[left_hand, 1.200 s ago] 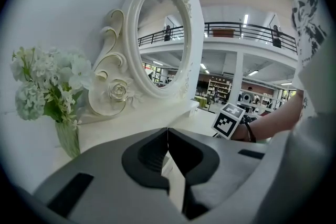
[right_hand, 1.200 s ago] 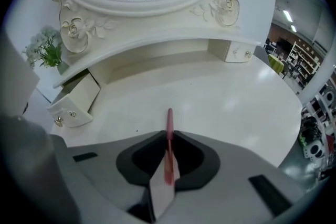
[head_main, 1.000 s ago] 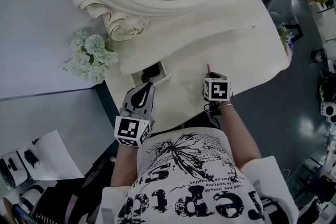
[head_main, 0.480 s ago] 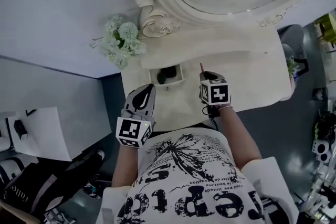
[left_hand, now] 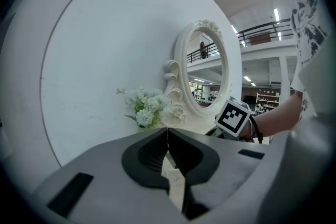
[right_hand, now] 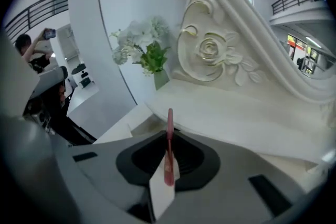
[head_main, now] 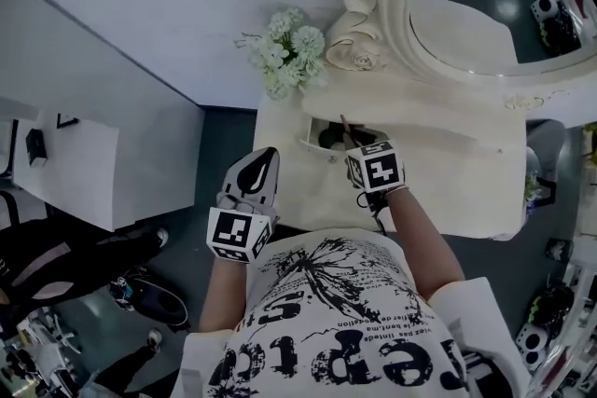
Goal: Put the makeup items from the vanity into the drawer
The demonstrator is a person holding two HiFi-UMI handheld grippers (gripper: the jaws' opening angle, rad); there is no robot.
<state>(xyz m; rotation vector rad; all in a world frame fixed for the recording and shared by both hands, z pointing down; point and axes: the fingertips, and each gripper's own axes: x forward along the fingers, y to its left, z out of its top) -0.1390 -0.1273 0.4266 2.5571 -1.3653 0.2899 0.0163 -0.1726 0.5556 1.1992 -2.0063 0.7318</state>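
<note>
My right gripper (head_main: 355,144) is shut on a thin pink makeup pencil (head_main: 346,130), which shows upright between the jaws in the right gripper view (right_hand: 169,139). Its tip points over the small open drawer (head_main: 313,133) at the back left of the cream vanity top (head_main: 438,191). Something dark lies in the drawer. My left gripper (head_main: 264,159) hangs over the vanity's front left corner with its jaws shut and nothing between them (left_hand: 167,132).
White flowers (head_main: 284,51) stand in the back left corner beside the carved frame of the oval mirror (head_main: 485,5). A raised shelf runs along the back, right of the drawer. Left of the vanity is dark floor and a white counter (head_main: 65,154).
The right gripper has carried the pencil left, from beside the drawer to over it. The head view has swung left. The left gripper has kept its place and stayed shut.
</note>
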